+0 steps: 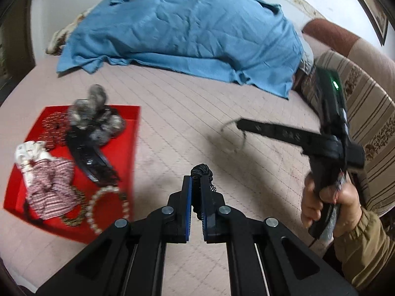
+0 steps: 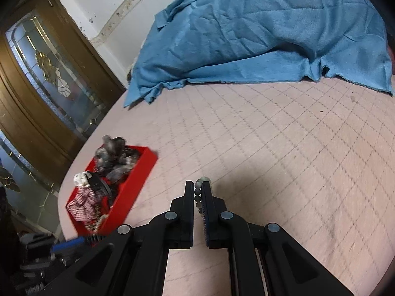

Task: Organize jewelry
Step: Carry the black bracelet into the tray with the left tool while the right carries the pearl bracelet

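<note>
Left gripper (image 1: 196, 185) pinches a dark, perhaps braided, cord (image 1: 201, 170) right of the red tray (image 1: 128, 123). Right gripper (image 2: 198, 192) clamps a grey bead string (image 2: 197, 192) right of the tray

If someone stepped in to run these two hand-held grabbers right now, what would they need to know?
Left gripper: shut on a black beaded piece, held above the bed.
Right gripper: shut on a grey bead bracelet, also lifted off the bed.
Red tray sits to the left on the pink quilted bed cover. Already in it: a pearl strand, a striped fabric piece, a black hair clip and a grey pom-pom piece.
Done: most pieces gathered in the tray.
Left: probably carry both held pieces to the tray and let go.
</note>
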The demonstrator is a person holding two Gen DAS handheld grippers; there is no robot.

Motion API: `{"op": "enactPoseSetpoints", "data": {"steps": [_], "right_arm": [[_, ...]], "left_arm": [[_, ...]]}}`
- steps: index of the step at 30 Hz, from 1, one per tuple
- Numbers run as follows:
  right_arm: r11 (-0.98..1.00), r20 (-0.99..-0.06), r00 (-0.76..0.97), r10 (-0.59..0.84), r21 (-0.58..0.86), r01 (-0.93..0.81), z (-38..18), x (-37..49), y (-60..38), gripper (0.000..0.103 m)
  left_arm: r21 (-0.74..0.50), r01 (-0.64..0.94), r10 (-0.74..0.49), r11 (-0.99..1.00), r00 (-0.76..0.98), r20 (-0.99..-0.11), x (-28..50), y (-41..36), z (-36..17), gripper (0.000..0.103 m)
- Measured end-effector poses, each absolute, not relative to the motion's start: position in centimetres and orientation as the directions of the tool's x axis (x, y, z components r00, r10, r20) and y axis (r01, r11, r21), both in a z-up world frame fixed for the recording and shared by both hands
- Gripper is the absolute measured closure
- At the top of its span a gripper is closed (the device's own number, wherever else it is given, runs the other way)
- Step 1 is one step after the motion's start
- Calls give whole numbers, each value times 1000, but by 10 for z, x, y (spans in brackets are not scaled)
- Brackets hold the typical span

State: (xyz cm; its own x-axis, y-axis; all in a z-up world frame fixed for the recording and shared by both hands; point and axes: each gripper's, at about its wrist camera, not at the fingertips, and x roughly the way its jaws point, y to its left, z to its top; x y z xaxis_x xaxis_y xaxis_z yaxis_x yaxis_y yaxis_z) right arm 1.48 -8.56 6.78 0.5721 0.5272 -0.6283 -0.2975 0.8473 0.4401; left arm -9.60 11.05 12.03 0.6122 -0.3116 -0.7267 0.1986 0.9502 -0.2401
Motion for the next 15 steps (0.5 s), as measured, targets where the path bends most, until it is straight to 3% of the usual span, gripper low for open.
{"op": "enactPoseSetpoints", "data": {"steps": [15], "right_arm": [[855, -647, 562, 515, 429, -291, 70, -66, -53, 96]], "left_arm": [[-297, 40, -231, 954, 728, -646, -122, 228, 154, 97]]}}
